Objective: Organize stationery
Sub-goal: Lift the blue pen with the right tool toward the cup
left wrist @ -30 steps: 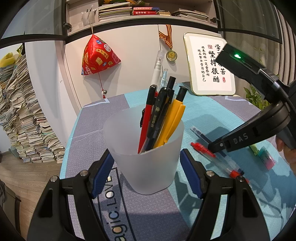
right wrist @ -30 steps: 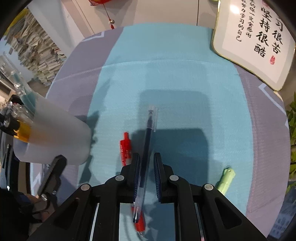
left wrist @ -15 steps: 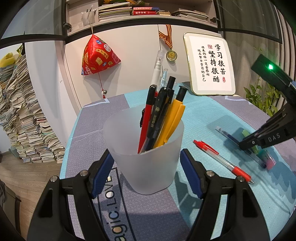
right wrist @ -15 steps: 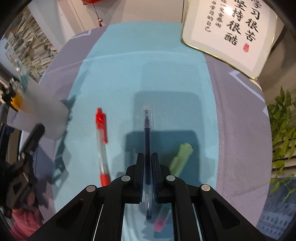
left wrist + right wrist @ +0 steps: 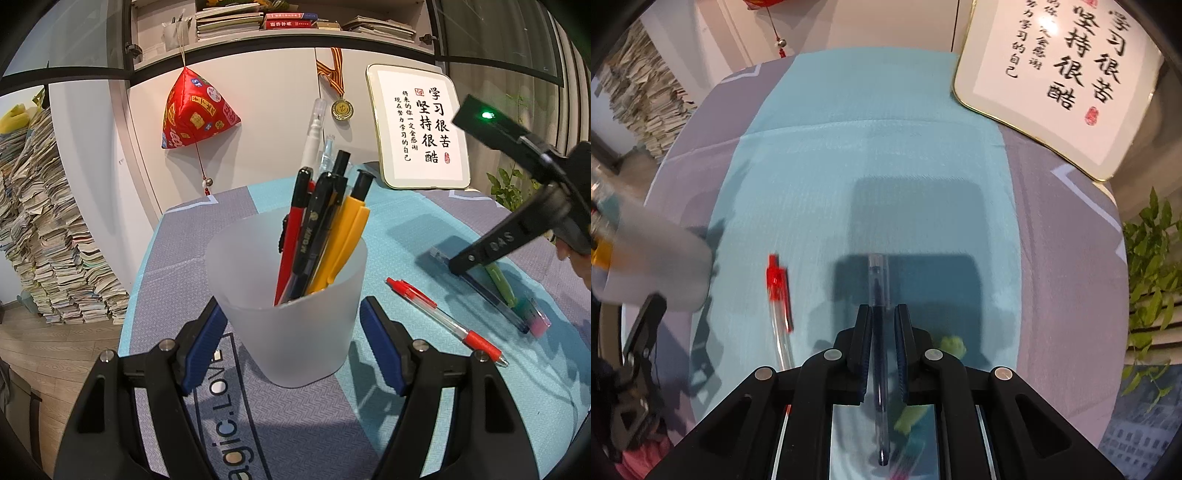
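My left hand-held gripper (image 5: 290,341) steadies the cup (image 5: 286,302) while my right hand-held gripper (image 5: 882,328) pinches the blue pen (image 5: 878,295) for dropping in.

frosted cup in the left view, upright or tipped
Upright. The frosted cup stands on its base on the tablecloth, mouth up, with pens leaning inside it.

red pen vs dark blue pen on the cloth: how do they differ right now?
1. The red pen lies free on the teal cloth; the dark blue pen is clamped in the right gripper.
2. The red pen has red ends on a clear barrel; the dark blue pen shows a dark core.
Shared: both are outside the cup.
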### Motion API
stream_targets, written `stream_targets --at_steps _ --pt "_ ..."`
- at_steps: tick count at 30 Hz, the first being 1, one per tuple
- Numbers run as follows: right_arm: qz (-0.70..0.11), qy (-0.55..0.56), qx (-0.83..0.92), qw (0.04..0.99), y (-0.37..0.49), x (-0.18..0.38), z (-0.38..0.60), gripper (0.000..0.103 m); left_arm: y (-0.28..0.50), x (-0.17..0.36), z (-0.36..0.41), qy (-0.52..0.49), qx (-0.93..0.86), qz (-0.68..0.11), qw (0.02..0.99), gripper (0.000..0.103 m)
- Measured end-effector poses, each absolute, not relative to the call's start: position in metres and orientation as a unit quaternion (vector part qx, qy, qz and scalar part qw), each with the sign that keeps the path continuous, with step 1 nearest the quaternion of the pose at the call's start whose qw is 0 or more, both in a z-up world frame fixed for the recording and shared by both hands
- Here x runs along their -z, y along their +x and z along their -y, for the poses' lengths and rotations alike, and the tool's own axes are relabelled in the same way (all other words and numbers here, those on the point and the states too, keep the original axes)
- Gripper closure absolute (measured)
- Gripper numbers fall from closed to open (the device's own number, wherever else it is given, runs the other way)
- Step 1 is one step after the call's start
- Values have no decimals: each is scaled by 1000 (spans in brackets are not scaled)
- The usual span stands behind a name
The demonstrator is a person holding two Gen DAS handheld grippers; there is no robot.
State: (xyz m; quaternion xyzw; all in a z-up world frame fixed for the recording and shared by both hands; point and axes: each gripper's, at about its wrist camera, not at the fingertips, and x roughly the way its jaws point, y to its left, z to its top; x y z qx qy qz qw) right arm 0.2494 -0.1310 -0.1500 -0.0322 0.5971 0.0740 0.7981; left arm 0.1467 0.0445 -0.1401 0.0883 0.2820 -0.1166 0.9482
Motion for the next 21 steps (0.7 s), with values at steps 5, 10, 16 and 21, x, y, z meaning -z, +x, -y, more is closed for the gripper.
stream_targets --at_steps 5,10,16,21 --pt "-598 -40 -70 797 262 152 121 93 147 140 -44 88 116 -282 948 30" --pt "-591 -44 -73 802 266 152 120 93 147 140 -44 88 116 -282 948 30" --pt "-565 -30 -80 820 259 133 114 93 147 141 -43 88 116 -284 948 30" --pt "-523 -27 -94 847 235 96 114 93 147 141 -42 88 117 -284 948 31"
